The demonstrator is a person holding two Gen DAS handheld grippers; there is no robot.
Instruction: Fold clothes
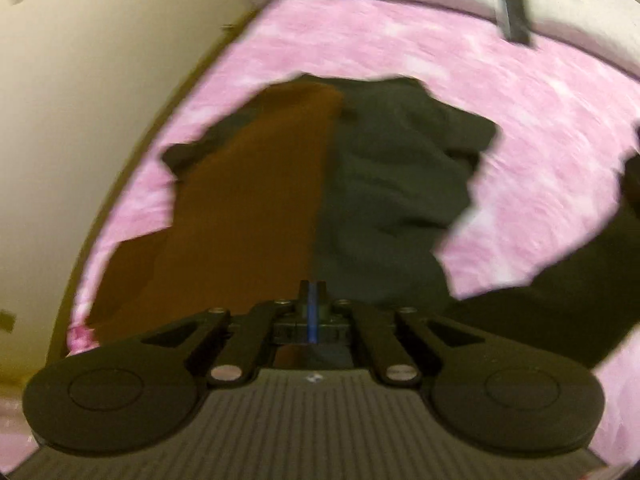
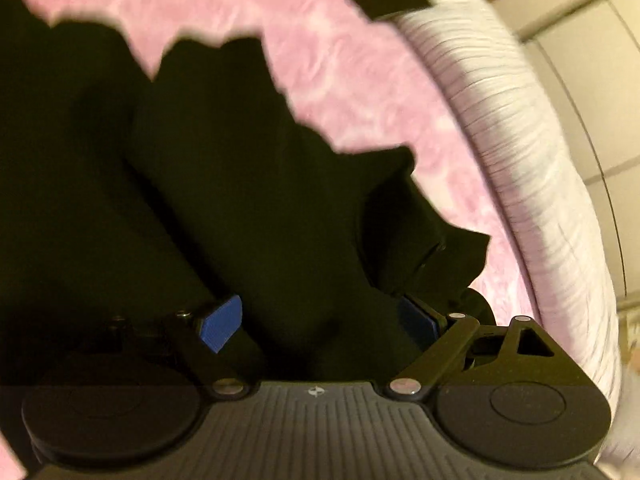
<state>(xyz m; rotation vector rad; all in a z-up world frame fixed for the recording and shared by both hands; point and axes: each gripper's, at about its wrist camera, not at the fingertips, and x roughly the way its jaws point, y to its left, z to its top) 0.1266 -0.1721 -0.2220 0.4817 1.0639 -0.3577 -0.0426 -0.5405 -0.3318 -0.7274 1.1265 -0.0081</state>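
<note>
One dark garment [image 1: 384, 184], a shirt by its short sleeves, lies on the pink bedspread [image 1: 520, 120], its left half turned over to show a brown side [image 1: 248, 220]. That fits a lengthwise fold in progress; the right side lies rumpled. Left gripper [image 1: 313, 292] is pinched together, apparently on fabric; right gripper [image 2: 320, 324] gapes wide over cloth.

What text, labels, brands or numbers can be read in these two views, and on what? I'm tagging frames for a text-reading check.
No readable text in either view.
Left hand-held gripper: small pale emblem on its ribbed body, too blurred to read.
Right hand-held gripper: the same small emblem, no legible letters.
Dark garment, pink blanket and black rectangular object: no print visible.
</note>
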